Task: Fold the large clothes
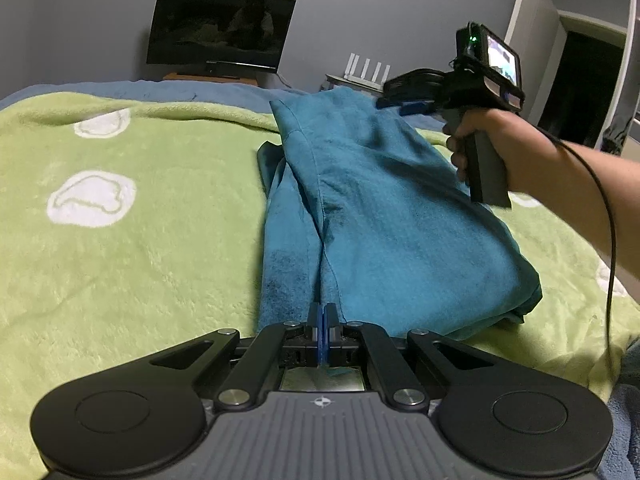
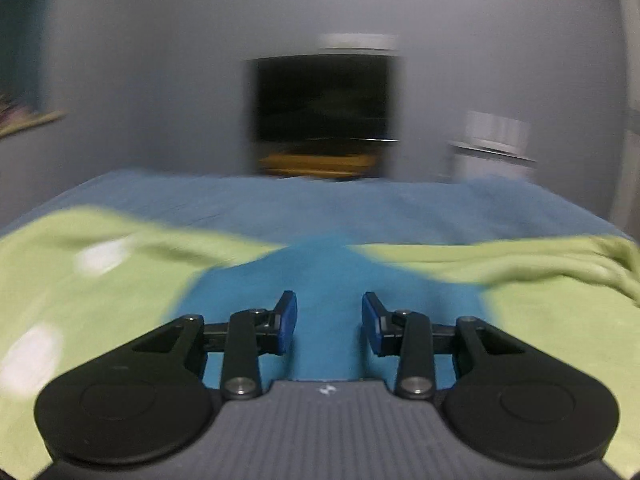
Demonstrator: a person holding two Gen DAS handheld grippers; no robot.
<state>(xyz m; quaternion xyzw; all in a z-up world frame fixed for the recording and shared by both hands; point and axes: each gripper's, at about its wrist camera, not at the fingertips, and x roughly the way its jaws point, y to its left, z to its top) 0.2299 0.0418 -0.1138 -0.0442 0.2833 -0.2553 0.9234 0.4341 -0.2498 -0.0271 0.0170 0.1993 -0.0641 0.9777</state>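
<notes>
A large teal garment [image 1: 380, 216] lies partly folded lengthwise on a green blanket [image 1: 132, 220]. My left gripper [image 1: 322, 316] is shut on the garment's near edge, a thin fold pinched between its blue pads. My right gripper [image 1: 404, 107] is held in a hand above the garment's far right part. In the blurred right wrist view my right gripper [image 2: 329, 322] is open and empty above the teal garment [image 2: 328, 276].
The blanket with white patches covers a bed with a blue sheet [image 2: 320, 204]. A dark monitor [image 1: 220, 32] stands on a stand beyond the bed. A white router [image 1: 366, 70] and a doorway [image 1: 580, 80] are at the far right.
</notes>
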